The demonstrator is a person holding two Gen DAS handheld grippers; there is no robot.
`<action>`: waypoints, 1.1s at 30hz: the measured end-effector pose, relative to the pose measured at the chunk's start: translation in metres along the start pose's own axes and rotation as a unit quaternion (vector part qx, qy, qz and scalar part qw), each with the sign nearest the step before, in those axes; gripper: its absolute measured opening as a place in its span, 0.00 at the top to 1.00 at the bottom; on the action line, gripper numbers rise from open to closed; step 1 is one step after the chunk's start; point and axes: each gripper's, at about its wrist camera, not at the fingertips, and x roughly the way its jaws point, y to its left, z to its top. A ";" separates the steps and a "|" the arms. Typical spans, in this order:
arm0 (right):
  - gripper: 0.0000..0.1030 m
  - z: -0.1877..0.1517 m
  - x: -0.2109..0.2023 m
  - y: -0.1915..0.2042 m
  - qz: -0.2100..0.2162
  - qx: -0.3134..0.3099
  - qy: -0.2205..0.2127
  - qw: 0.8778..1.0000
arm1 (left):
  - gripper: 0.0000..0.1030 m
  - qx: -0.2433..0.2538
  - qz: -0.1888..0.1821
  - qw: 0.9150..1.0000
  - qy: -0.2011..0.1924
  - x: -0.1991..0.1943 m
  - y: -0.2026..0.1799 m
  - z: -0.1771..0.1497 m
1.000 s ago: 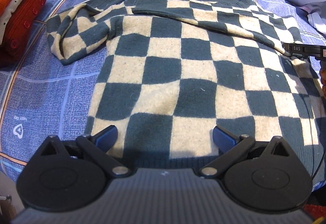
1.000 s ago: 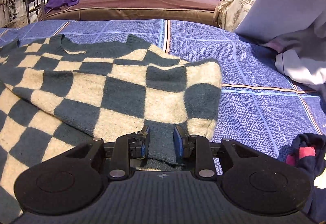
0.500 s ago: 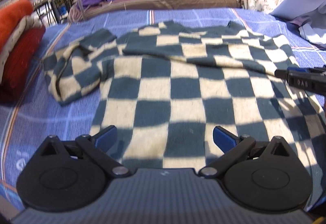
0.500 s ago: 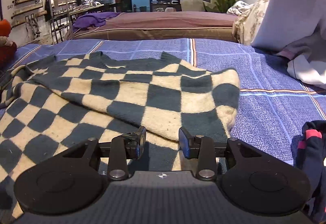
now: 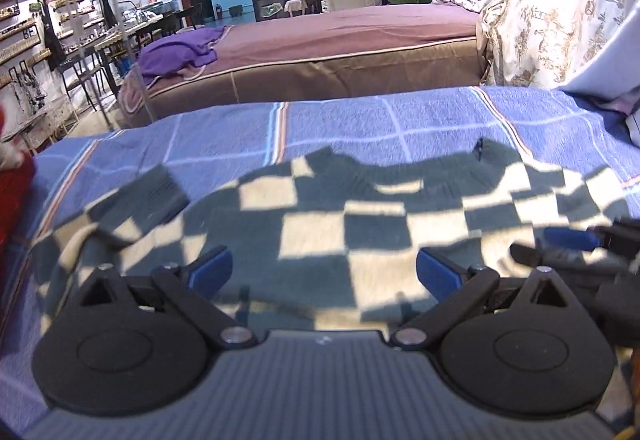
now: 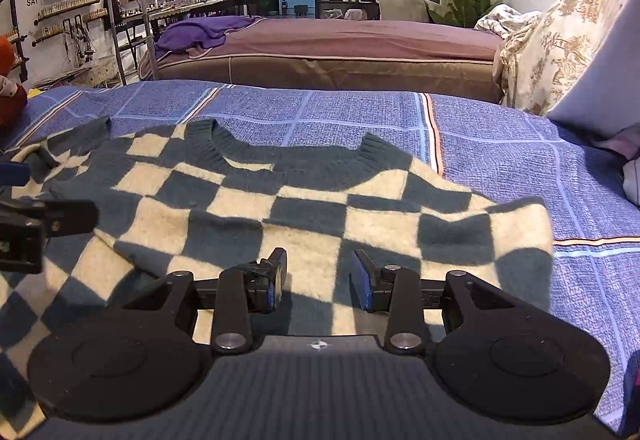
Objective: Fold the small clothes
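Checkered sweater flat on blue bed, both grippers low over its near edge.

Blue plaid bedspread (image 6: pixel 500 127) w/ brown bed (image 6: pixel 340 43) behind; dark-green/cream sweater (image 6: pixel 248 199) spread on it, collar facing far side, right sleeve folded in across body. Left gripper (image 5: pixel 324 272) jaws wide apart, nothing btwn. Right gripper (image 6: pixel 318 276) jaws partly apart, not gripping, sweater just under them.
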 end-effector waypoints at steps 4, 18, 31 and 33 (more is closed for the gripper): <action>0.30 -0.001 0.023 0.010 -0.018 -0.021 0.035 0.999 | 0.24 0.024 -0.005 0.999 0.042 0.053 -0.021 0.029; 0.00 -0.020 -0.045 -0.008 0.019 0.023 0.035 0.999 | 0.00 0.039 0.007 0.990 0.137 0.121 -0.019 0.032; 0.00 -0.030 0.019 0.038 -0.041 0.005 0.052 0.998 | 0.00 0.042 0.012 0.985 0.169 0.133 -0.022 0.039; 0.00 -0.042 0.001 0.037 -0.036 0.005 0.052 0.998 | 0.00 0.044 0.011 0.984 0.171 0.134 -0.023 0.041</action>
